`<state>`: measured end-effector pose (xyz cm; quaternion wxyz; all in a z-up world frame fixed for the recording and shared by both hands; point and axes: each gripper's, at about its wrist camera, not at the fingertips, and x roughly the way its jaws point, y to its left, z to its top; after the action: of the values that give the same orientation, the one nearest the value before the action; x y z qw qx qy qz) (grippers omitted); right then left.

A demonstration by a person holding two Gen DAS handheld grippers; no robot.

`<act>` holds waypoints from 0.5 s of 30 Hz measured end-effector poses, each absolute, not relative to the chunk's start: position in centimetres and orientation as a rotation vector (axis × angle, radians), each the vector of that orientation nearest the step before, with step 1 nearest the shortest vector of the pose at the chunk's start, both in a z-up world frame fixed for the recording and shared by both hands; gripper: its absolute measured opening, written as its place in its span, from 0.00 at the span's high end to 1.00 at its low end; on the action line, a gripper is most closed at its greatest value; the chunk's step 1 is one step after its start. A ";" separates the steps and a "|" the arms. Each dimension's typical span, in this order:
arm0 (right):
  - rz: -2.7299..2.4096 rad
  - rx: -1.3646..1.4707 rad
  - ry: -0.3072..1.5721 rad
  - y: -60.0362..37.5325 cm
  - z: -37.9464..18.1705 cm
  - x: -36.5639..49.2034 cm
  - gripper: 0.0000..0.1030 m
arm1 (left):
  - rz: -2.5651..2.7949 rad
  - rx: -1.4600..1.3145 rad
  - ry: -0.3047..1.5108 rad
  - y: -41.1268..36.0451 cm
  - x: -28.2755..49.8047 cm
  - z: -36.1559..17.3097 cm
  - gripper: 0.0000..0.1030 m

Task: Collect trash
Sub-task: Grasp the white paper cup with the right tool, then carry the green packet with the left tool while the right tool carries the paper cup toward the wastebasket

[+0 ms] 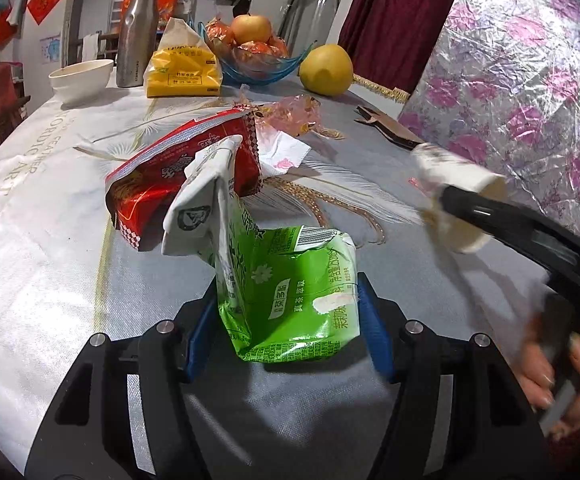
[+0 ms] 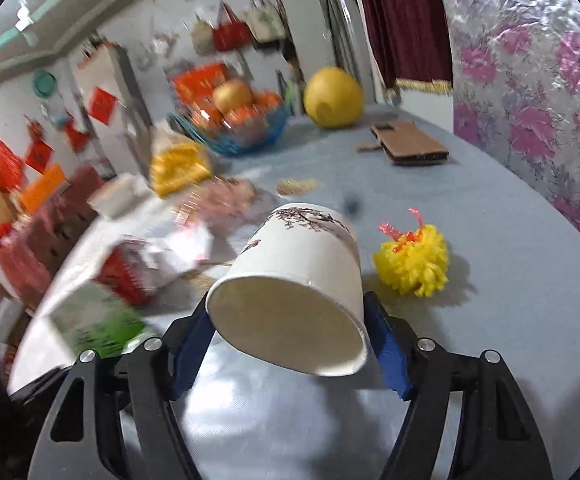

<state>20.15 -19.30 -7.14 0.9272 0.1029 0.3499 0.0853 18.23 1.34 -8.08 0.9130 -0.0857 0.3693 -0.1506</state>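
Left wrist view: crumpled green carton (image 1: pixel 290 292), white flap folded over.

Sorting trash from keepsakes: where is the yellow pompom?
In the right wrist view, the yellow pompom lies on the tablecloth, just right of the paper cup, nearer than the cardboard piece.

A lived-in home, likely a dining corner: the cloth-covered bench (image 1: pixel 42 216) carries a blue glass fruit bowl (image 1: pixel 258 68) of apples and oranges, a white ceramic bowl (image 1: pixel 82 80) and a steel flask (image 1: pixel 136 32). Red paper decorations (image 1: pixel 45 0) and hanging cloth bags (image 2: pixel 230 34) line the walls beside a dark red curtain (image 1: pixel 394 20).
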 end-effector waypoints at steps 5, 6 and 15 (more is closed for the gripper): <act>0.204 0.238 0.633 -21.3 -5.7 14.6 0.29 | -0.324 -0.219 0.749 1.8 17.9 -8.1 0.40; 0.201 0.241 0.626 -21.8 -5.6 14.0 0.29 | -0.332 -0.228 0.748 1.8 17.8 -8.0 0.40; 0.162 0.292 0.567 -26.9 -4.4 8.4 0.28 | -0.371 -0.230 0.679 1.9 14.5 -4.8 0.40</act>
<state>8.43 -26.86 -4.42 0.9464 0.1435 0.2784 0.0793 14.55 1.87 -4.83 0.9197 -0.1120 0.3302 -0.1803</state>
